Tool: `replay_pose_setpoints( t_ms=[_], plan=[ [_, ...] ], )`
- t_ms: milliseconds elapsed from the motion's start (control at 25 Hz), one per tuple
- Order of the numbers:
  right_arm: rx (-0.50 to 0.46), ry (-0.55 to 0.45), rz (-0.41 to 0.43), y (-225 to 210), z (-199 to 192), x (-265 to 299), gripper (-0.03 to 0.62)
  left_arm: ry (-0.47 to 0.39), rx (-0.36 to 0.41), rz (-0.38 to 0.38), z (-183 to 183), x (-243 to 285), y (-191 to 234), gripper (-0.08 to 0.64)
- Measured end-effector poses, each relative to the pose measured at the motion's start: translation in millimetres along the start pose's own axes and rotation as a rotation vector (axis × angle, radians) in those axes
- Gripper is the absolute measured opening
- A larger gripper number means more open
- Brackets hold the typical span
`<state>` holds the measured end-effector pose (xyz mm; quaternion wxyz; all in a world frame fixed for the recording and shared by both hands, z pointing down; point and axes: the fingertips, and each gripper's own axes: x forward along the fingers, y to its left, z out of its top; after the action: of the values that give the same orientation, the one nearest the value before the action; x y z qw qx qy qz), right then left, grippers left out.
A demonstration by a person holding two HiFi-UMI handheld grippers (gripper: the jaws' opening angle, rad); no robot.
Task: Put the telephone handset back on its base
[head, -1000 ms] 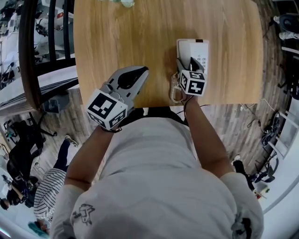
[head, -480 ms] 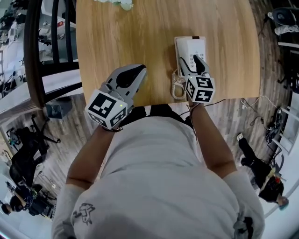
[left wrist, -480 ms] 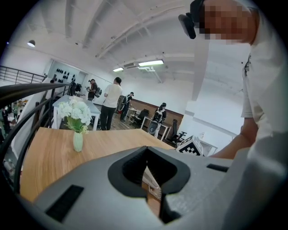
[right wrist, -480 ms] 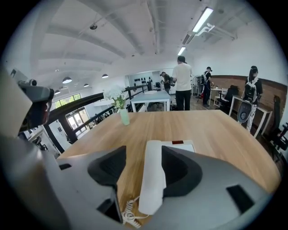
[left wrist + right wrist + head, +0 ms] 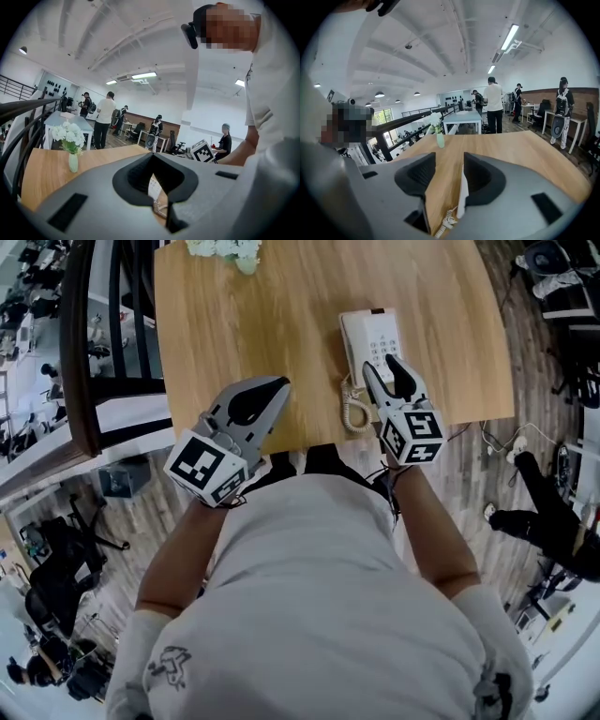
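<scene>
The white telephone (image 5: 370, 334) lies on the wooden table (image 5: 281, 306) near its front edge. Its handset (image 5: 353, 343) rests along the left side of the base, beside the keypad, and the coiled cord (image 5: 353, 411) hangs at the near end. My right gripper (image 5: 387, 369) hovers over the phone's near end with its jaws closing. Between them I see only the table, the phone's white edge (image 5: 461, 192) and the cord (image 5: 447, 220). My left gripper (image 5: 278, 383) rests shut and empty over the table's front edge, left of the phone.
A small vase of white flowers (image 5: 225, 249) stands at the table's far edge and also shows in the left gripper view (image 5: 70, 140). A dark railing (image 5: 94, 343) runs along the left. Several people stand at desks in the room beyond.
My right gripper has drawn back from the phone toward the table's near edge, and its jaws have narrowed. The left gripper has stayed where it was.
</scene>
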<state>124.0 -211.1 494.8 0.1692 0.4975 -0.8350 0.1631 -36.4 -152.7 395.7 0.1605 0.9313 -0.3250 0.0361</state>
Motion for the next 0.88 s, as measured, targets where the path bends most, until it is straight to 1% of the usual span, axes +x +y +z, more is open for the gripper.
replay_pose_setpoints(
  t_ms=[120, 200, 280, 480, 720, 880],
  plan=[
    [-0.001, -0.041, 0.010, 9, 12, -22, 0.183, -0.012, 0.022, -0.029, 6, -6, -13, 0.006],
    [-0.008, -0.062, 0.012, 16, 20, -36, 0.170, -0.022, 0.043, -0.031, 10, -14, -19, 0.005],
    [-0.027, -0.082, 0.015, 25, 28, -49, 0.160, -0.034, 0.055, -0.029, 14, -23, -23, 0.005],
    [-0.081, -0.141, 0.019, 44, 48, -75, 0.129, -0.051, 0.068, -0.051, 20, -40, -33, 0.005],
    [-0.115, -0.209, 0.008, 69, 64, -109, 0.075, -0.083, 0.089, -0.038, 27, -69, -39, 0.005],
    [-0.115, -0.243, -0.006, 79, 66, -129, 0.044, -0.115, 0.117, -0.017, 35, -83, -41, 0.005]
  ],
)
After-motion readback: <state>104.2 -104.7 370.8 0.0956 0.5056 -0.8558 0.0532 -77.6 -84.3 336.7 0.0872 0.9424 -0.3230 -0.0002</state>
